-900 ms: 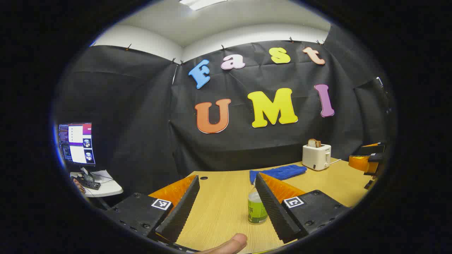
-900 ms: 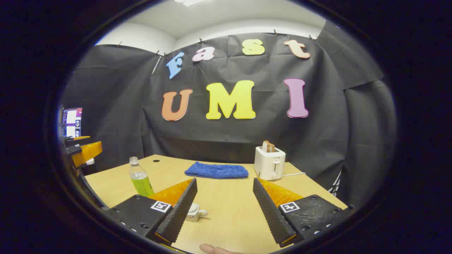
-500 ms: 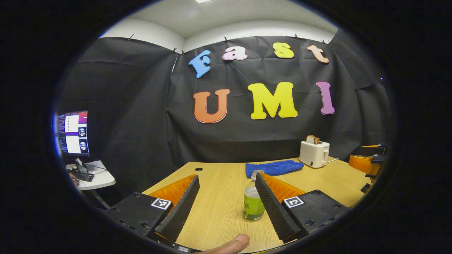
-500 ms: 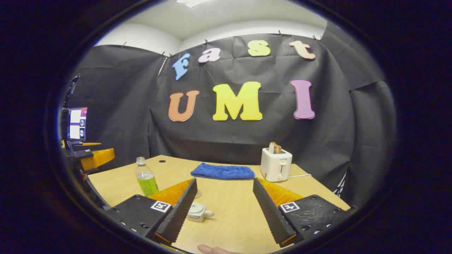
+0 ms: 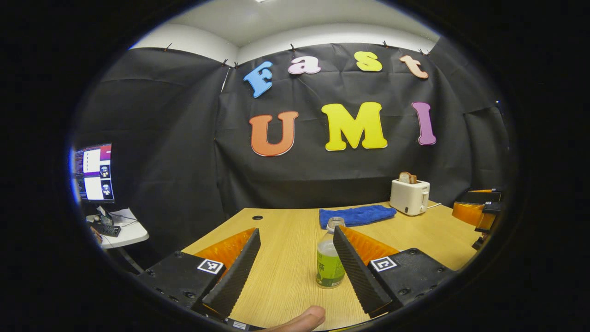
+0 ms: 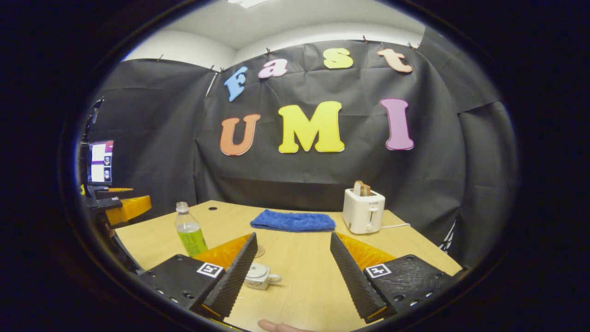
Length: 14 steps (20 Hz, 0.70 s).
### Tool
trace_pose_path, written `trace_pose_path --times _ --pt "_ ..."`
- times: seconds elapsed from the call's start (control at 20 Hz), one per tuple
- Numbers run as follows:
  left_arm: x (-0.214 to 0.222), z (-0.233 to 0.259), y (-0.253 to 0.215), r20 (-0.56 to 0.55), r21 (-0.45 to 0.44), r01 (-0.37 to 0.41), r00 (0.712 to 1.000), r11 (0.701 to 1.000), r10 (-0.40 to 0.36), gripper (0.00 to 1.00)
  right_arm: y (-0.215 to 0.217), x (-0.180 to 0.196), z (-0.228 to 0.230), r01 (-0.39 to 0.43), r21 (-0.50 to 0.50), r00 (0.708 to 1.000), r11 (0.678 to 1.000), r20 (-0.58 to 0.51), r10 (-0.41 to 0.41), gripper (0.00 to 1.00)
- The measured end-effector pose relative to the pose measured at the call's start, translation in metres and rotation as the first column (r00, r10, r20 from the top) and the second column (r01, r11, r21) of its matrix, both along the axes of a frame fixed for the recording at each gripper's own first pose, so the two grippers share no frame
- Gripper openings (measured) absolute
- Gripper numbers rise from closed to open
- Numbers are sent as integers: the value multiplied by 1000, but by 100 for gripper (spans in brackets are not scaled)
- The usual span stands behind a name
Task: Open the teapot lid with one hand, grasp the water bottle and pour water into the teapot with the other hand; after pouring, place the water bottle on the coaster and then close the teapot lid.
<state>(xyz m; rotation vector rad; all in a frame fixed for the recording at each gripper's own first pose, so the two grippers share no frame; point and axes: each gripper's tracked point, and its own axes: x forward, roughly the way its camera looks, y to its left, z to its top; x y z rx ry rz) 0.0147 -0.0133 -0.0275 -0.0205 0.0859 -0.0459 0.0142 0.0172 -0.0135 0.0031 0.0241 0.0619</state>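
— Between the left gripper's (image 5: 295,265) spread jaws, what stands there?
— A clear plastic bottle (image 5: 330,258), green label unreadable, hugging the right-hand jaw.
— And the right gripper (image 6: 292,269)?
— Spread too; small white teapot (image 6: 260,275) beside its left-hand jaw.

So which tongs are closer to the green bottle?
Left. The left tongs have the water bottle just inside their open fingers; the right tongs sit farther off, nearer the teapot.

Both views low over the table (image 5: 286,258), facing the back wall, sharing bottle (image 5: 330,258), cloth (image 6: 292,221), toaster (image 6: 363,211).
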Motion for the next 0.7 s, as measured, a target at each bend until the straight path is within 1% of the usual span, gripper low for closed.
trace_pose_path --times 0.15,0.2,0.25,0.4,0.55,0.6,0.65,0.7 --pt "1 -2 -2 -5 7 3 1000 1000 -3 100 -4 9 -4 15 12 1000 1000 -6 -14 96" --pt "2 -3 -4 -7 9 4 1000 1000 -4 100 -3 12 -4 12 22 1000 1000 4 -12 94" --pt "2 -4 -4 -9 12 5 1000 1000 -4 99 1 15 -2 -2 31 1000 1000 22 1 96" --pt "2 -6 -6 -14 20 9 1000 1000 -9 100 6 28 -11 -12 35 999 999 42 10 95" --pt "3 -8 -8 -15 17 17 1000 1000 -17 100 23 44 -35 -33 20 999 999 -3 33 95" --pt "4 -9 -8 -19 17 17 1000 1000 -17 99 30 50 -46 -39 5 999 999 -23 39 92" --pt "4 -10 -7 -20 18 16 1000 1000 -16 100 36 55 -55 -43 -12 998 999 -42 42 95" --pt "5 -12 -6 -25 19 14 1000 1000 -13 100 42 61 -65 -49 -28 997 998 -61 47 96"
